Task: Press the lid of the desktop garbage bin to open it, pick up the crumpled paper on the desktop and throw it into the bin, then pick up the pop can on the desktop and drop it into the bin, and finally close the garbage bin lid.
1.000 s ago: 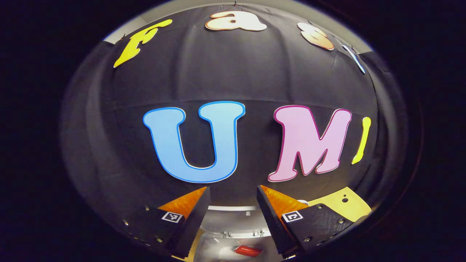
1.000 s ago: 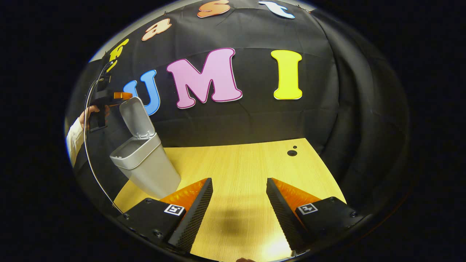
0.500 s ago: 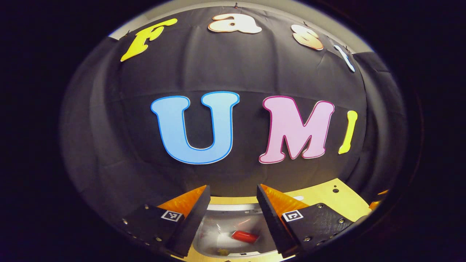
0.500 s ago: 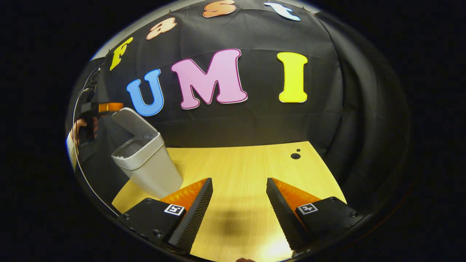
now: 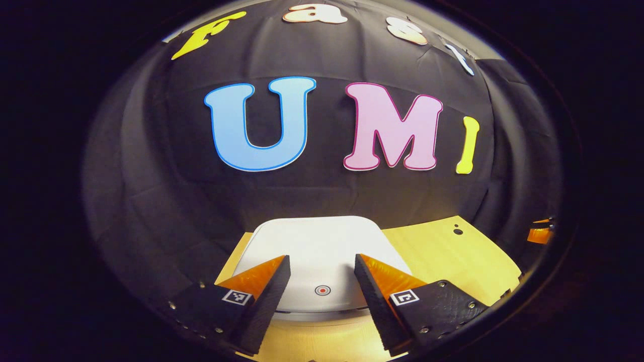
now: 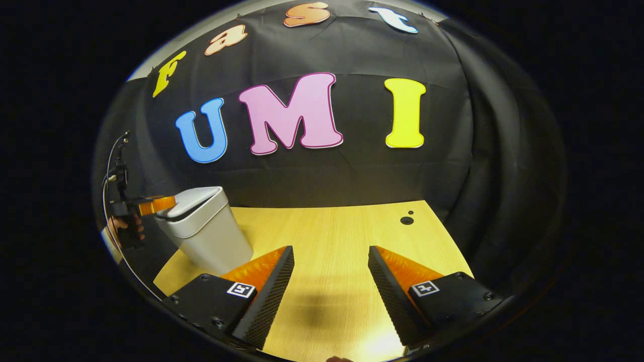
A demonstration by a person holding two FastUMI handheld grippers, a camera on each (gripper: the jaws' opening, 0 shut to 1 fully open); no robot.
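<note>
In the left gripper view the white lid of the garbage bin lies down flat over the bin, a small round red-ringed button near its front edge. My left gripper hangs open just above the lid, its fingers either side of the button. In the right gripper view the grey bin stands at the table's left end with its lid down, and the left gripper rests at the lid's edge, held by a hand. My right gripper is open over bare tabletop, nothing between its fingers.
The light wooden table stretches to the right of the bin, with a dark cable hole near its far right corner. A cable runs from the left gripper. Black cloth walls the booth behind and to the sides.
The bin lid swung down from upright to flat over the bin, hiding the red can inside. My left gripper came down with it. The right gripper stayed still.
</note>
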